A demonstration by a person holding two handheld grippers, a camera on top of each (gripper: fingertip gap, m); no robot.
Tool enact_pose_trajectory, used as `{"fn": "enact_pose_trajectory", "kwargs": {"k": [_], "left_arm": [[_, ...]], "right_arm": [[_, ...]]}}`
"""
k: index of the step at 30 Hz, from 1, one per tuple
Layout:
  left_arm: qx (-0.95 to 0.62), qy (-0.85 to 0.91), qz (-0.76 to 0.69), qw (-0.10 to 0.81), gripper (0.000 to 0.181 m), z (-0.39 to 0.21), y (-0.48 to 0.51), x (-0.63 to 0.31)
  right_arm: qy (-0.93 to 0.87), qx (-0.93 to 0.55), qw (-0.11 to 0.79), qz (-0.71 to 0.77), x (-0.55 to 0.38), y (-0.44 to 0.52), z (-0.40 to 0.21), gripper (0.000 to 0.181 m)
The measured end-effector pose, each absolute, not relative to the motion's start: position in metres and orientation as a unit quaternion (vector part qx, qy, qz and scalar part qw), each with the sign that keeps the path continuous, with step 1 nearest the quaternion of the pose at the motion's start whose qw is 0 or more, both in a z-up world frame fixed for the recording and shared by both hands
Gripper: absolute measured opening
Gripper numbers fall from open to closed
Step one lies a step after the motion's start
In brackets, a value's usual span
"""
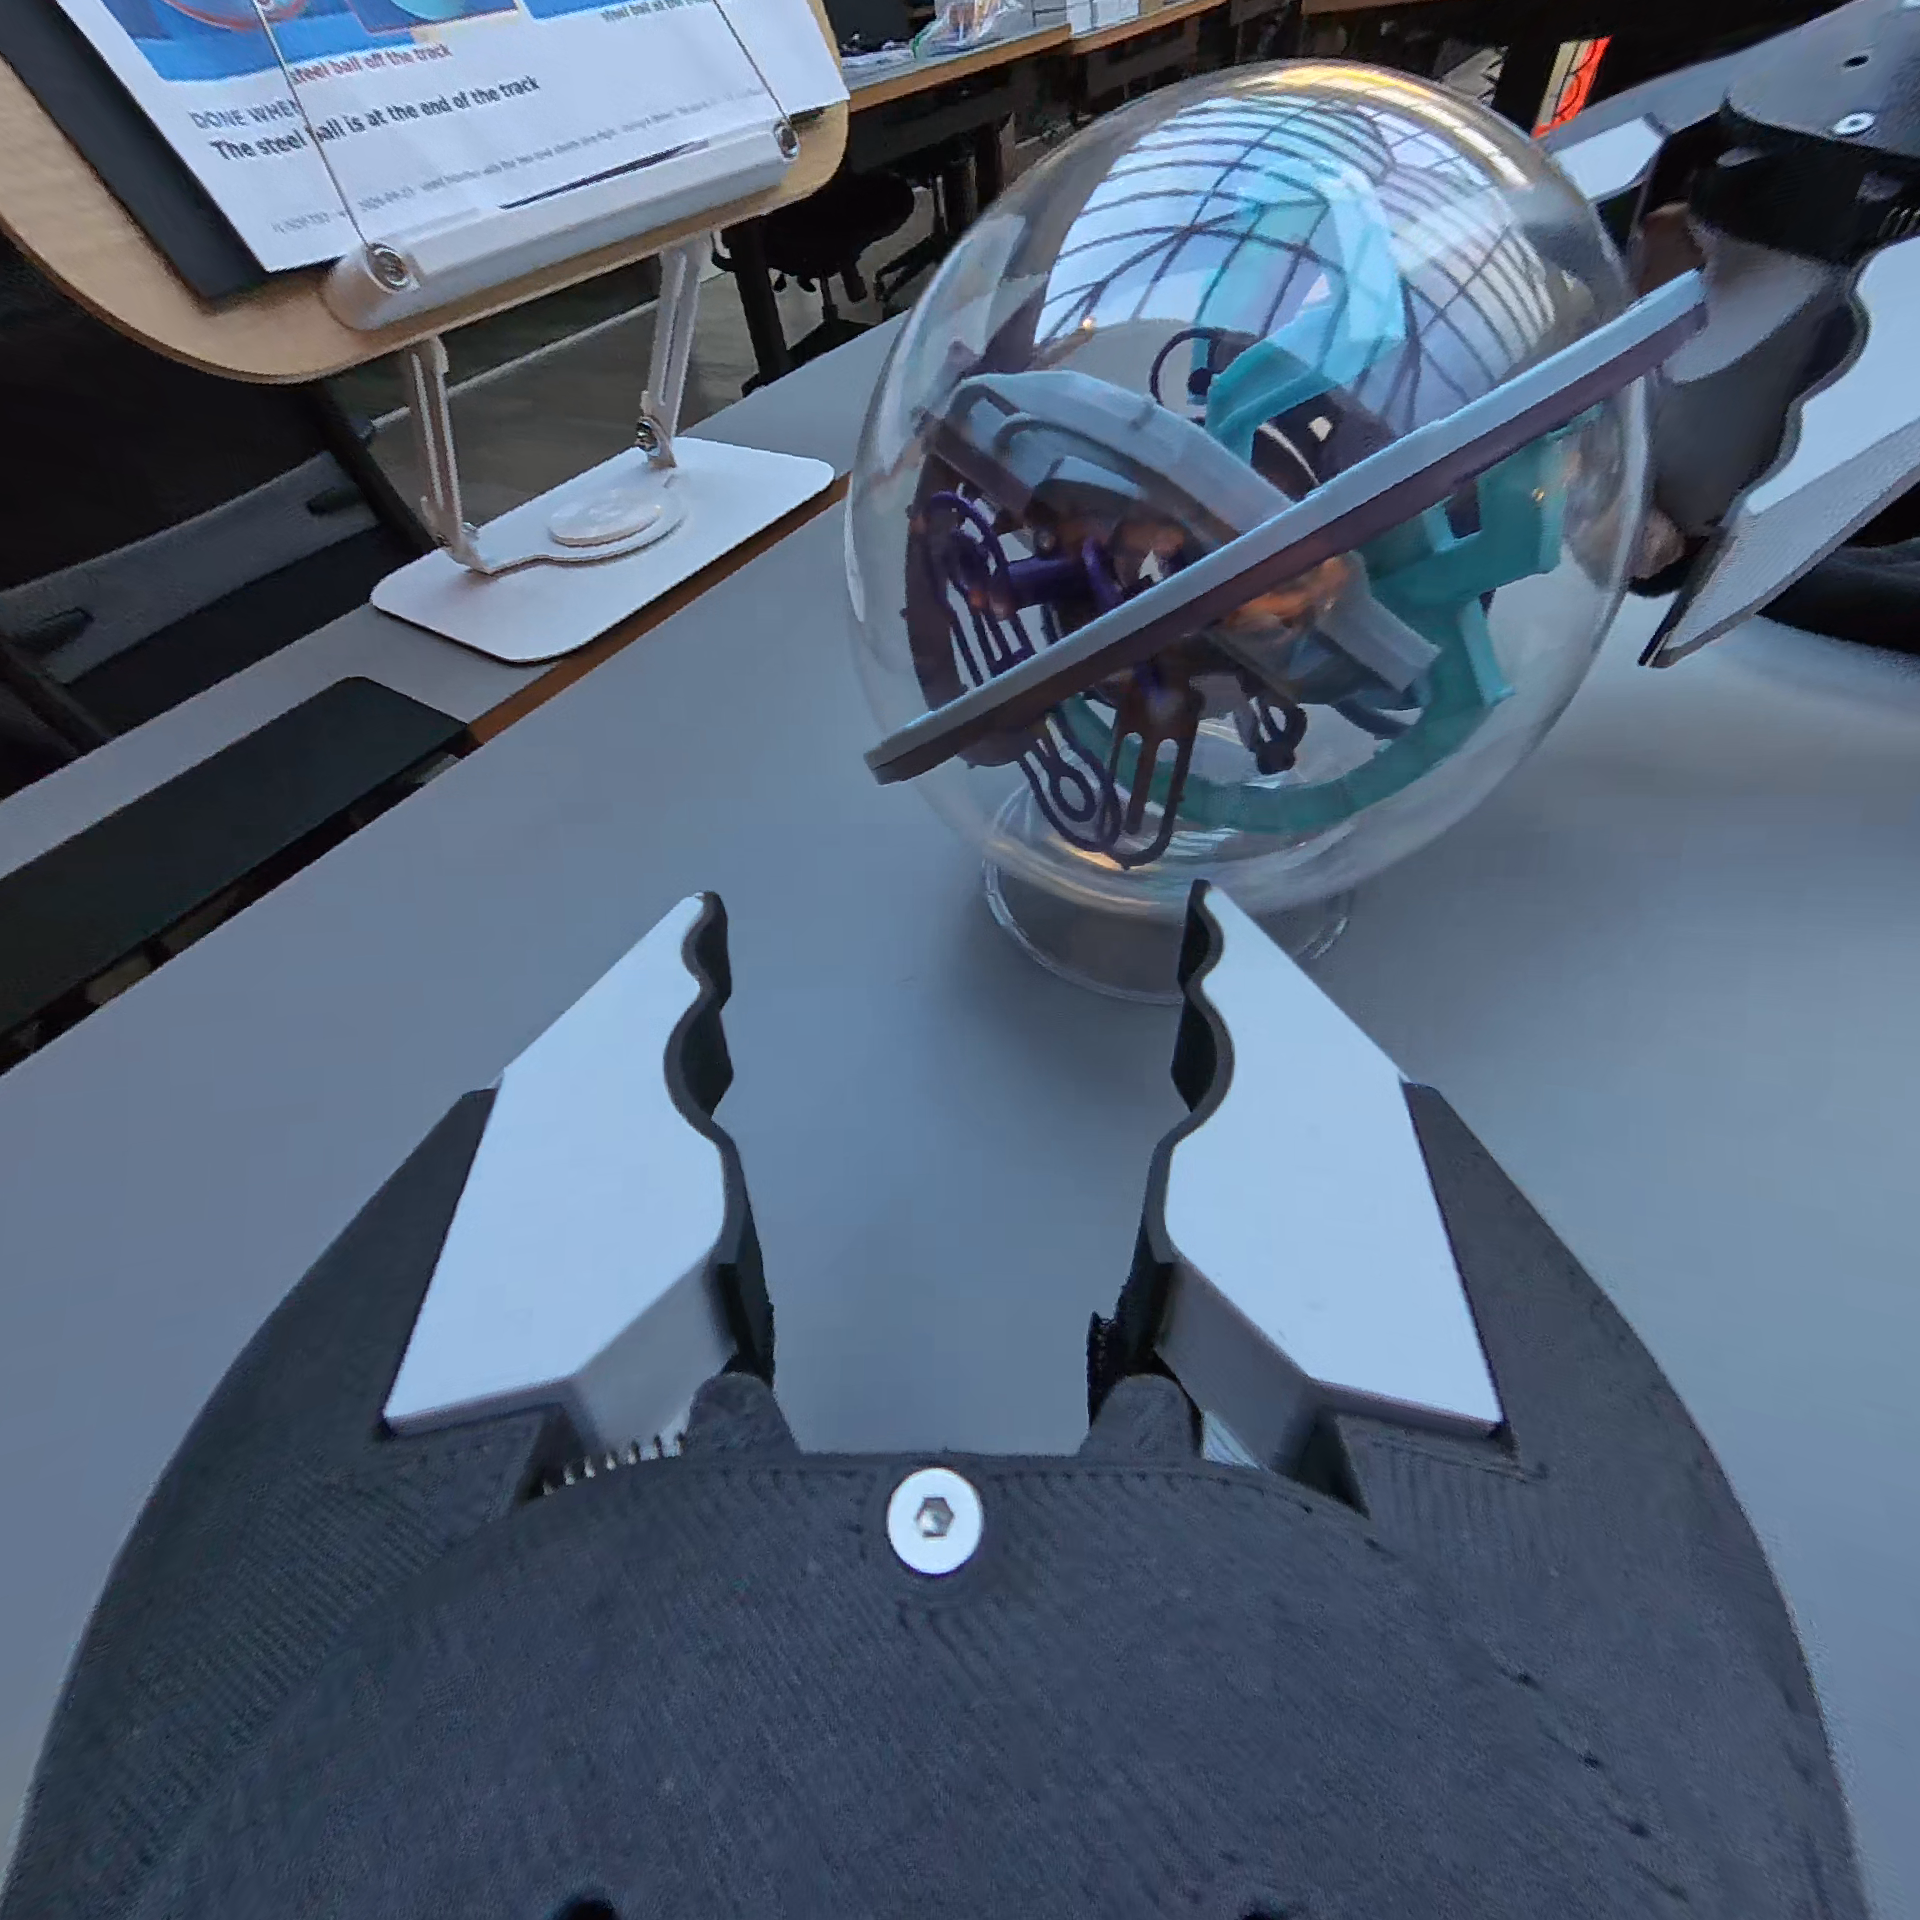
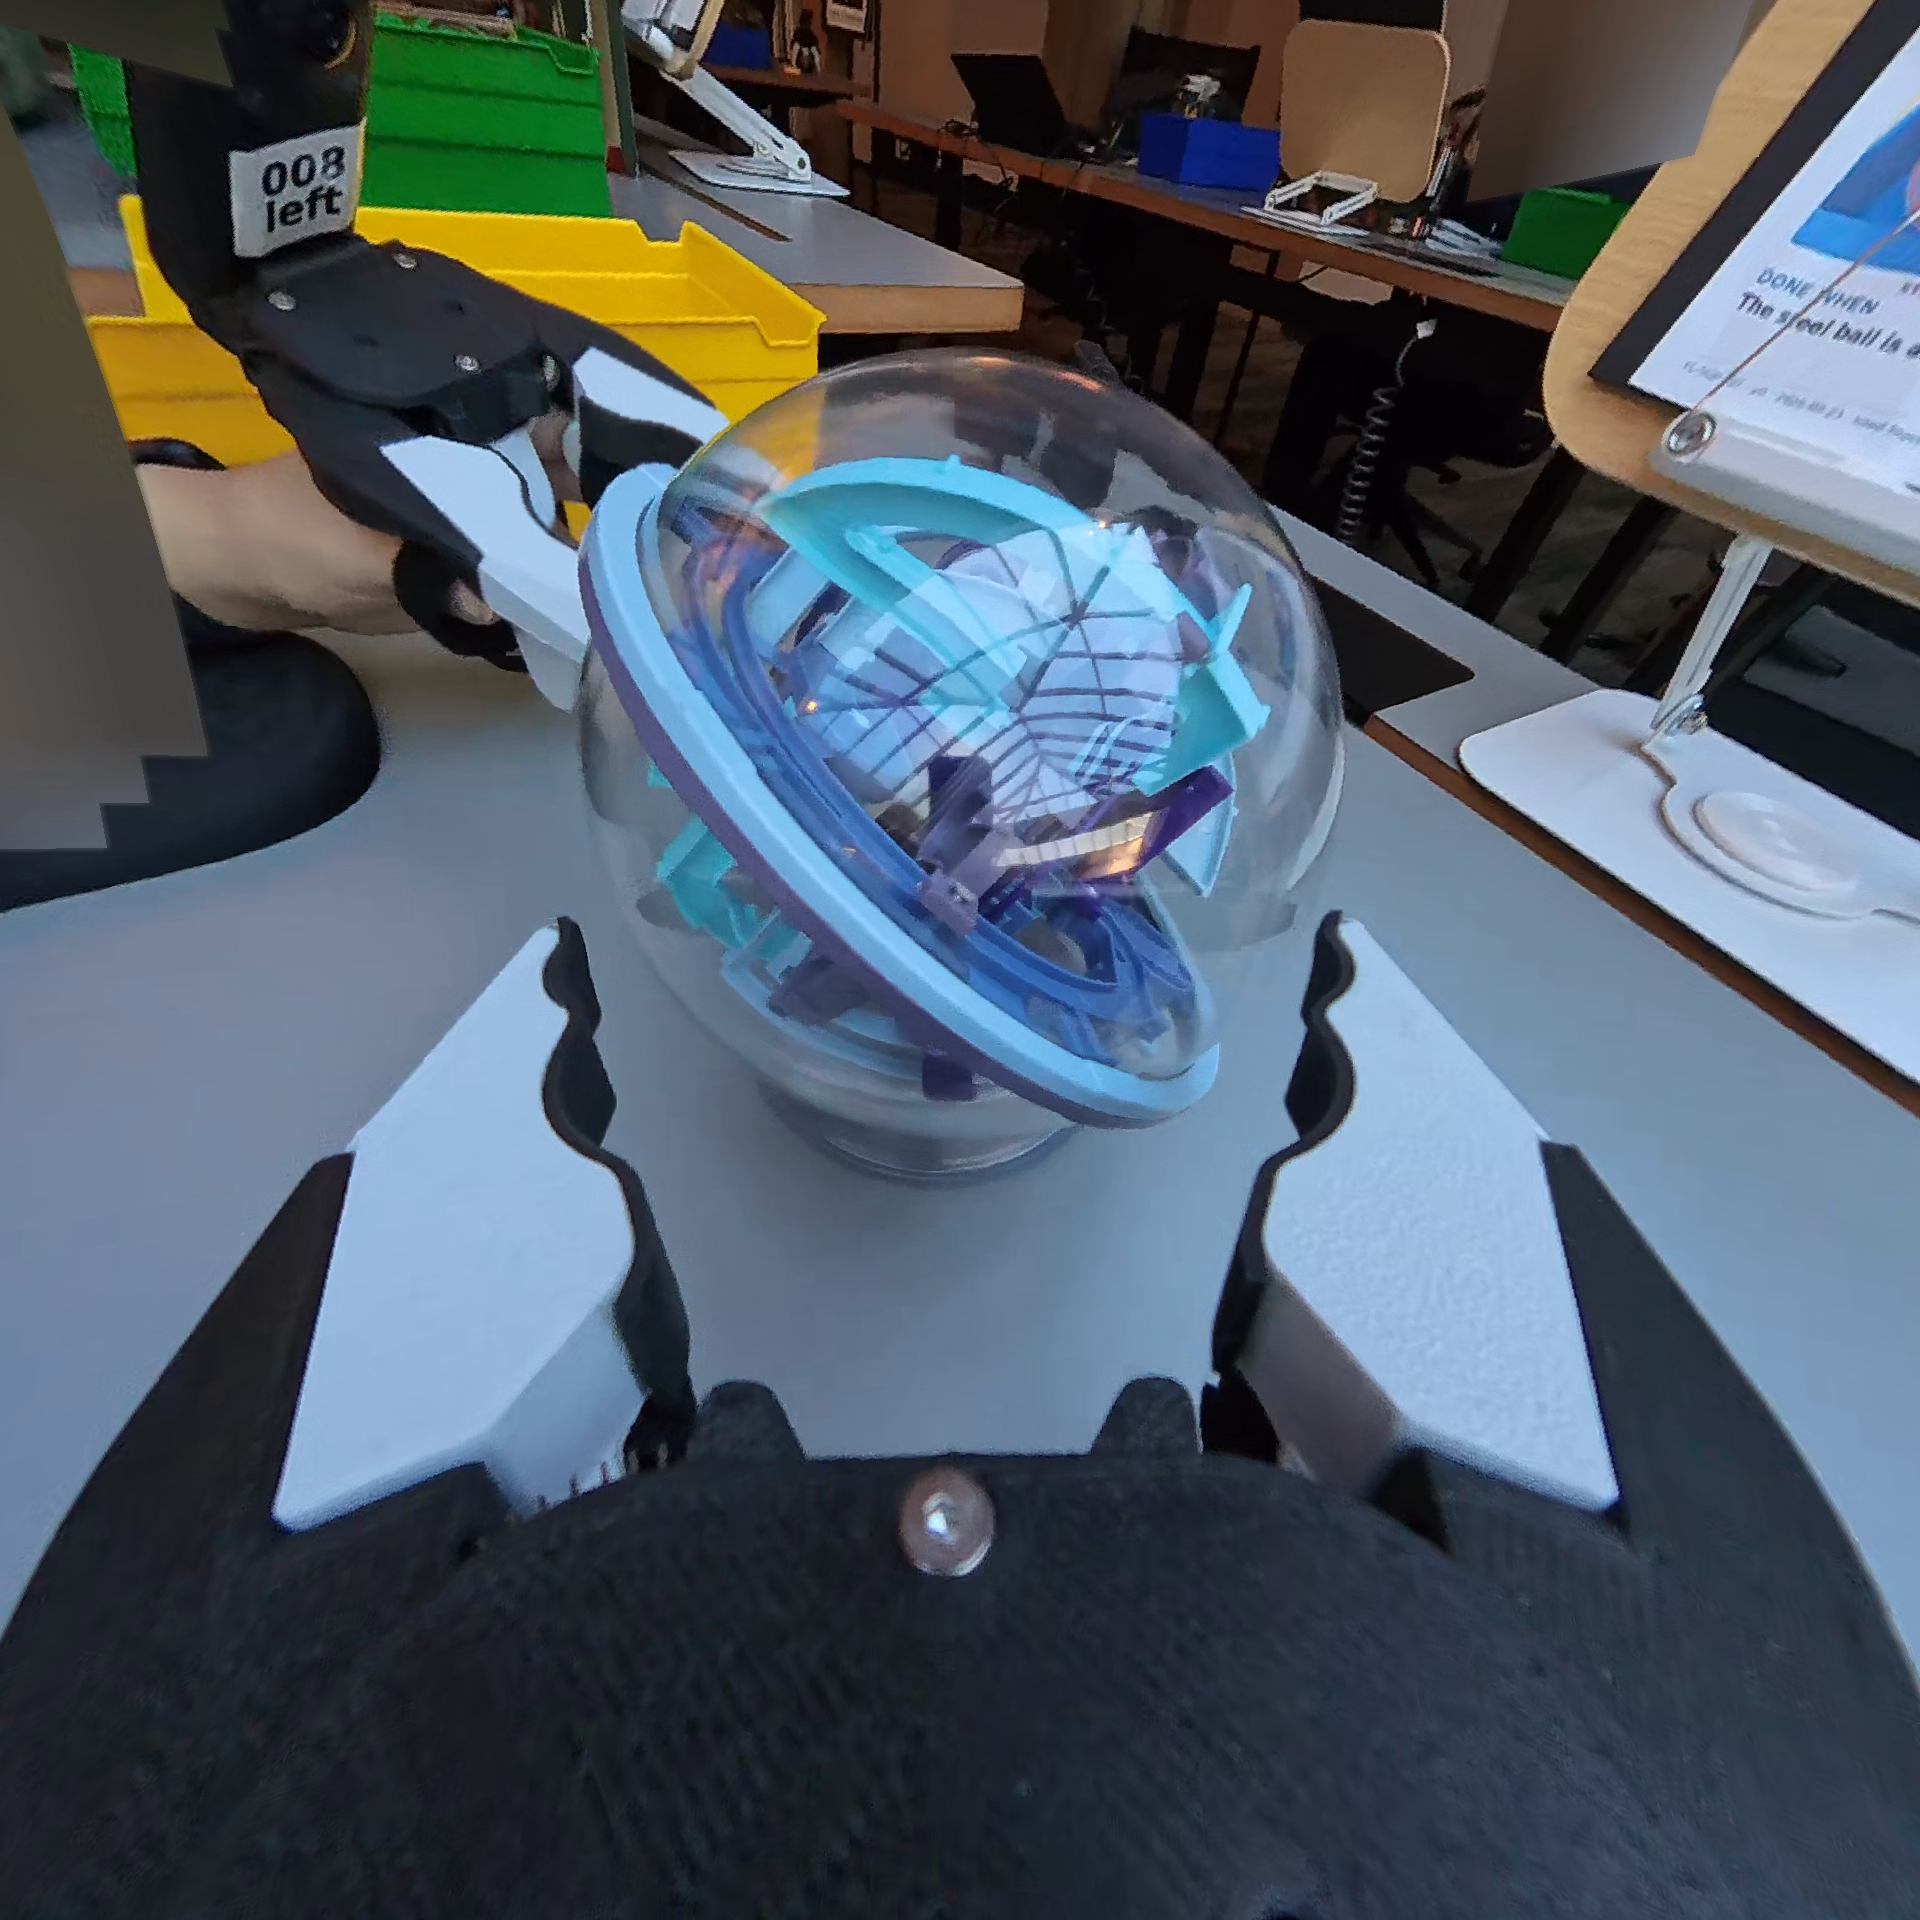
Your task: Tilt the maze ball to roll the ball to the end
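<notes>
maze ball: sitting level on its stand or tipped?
Tipped. The maze ball rests on its clear stand, but its equator ring runs steeply diagonal in both wrist views. Both tongs are open; whether either touches it is unclear.

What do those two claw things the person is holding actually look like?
Each gripper, left and right, has a rounded black textured body with a central silver bolt. Its two pale grey wedge fingers have wavy black inner edges. The left one carries a white tag on its handle.
</notes>
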State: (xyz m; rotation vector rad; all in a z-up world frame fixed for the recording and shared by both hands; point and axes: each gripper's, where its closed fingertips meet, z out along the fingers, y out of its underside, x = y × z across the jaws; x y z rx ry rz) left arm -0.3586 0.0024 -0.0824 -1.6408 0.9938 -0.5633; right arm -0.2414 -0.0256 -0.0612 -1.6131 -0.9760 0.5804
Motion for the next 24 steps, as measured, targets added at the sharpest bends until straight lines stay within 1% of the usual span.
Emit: {"fn": "enact_pose_trajectory", "kwargs": {"k": [3, 6, 9, 11, 13, 16, 21, 24], "left_arm": [[-0.672, 0.432, -0.238, 0.552, 0.087, -0.077, 0.003, -0.358], [-0.637, 0.43, -0.288, 0.571, 0.089, -0.059, -0.005, -0.349], [-0.611, 0.428, -0.335, 0.575, 0.096, -0.05, -0.006, -0.343], [-0.604, 0.437, -0.366, 0.557, 0.104, -0.05, -0.007, -0.338], [-0.601, 0.45, -0.393, 0.53, 0.117, -0.054, -0.008, -0.332], [-0.581, 0.483, -0.385, 0.53, 0.131, -0.056, -0.005, -0.329], [-0.569, 0.526, -0.364, 0.517, 0.134, -0.068, -0.004, -0.317], [-0.567, 0.552, -0.337, 0.51, 0.137, -0.079, -0.002, -0.308]], "right_arm": [[-0.423, -0.665, 0.562, 0.25, -0.238, -0.025, -0.054, 0.134], [-0.429, -0.651, 0.562, 0.276, -0.236, -0.025, -0.049, 0.134], [-0.447, -0.637, 0.547, 0.31, -0.238, -0.025, -0.05, 0.135], [-0.459, -0.63, 0.542, 0.315, -0.24, -0.023, -0.052, 0.137], [-0.474, -0.622, 0.536, 0.317, -0.244, -0.022, -0.055, 0.141], [-0.489, -0.614, 0.535, 0.312, -0.251, -0.018, -0.061, 0.15], [-0.504, -0.6, 0.548, 0.293, -0.257, -0.016, -0.068, 0.153], [-0.511, -0.589, 0.572, 0.255, -0.255, -0.011, -0.07, 0.153]]}}
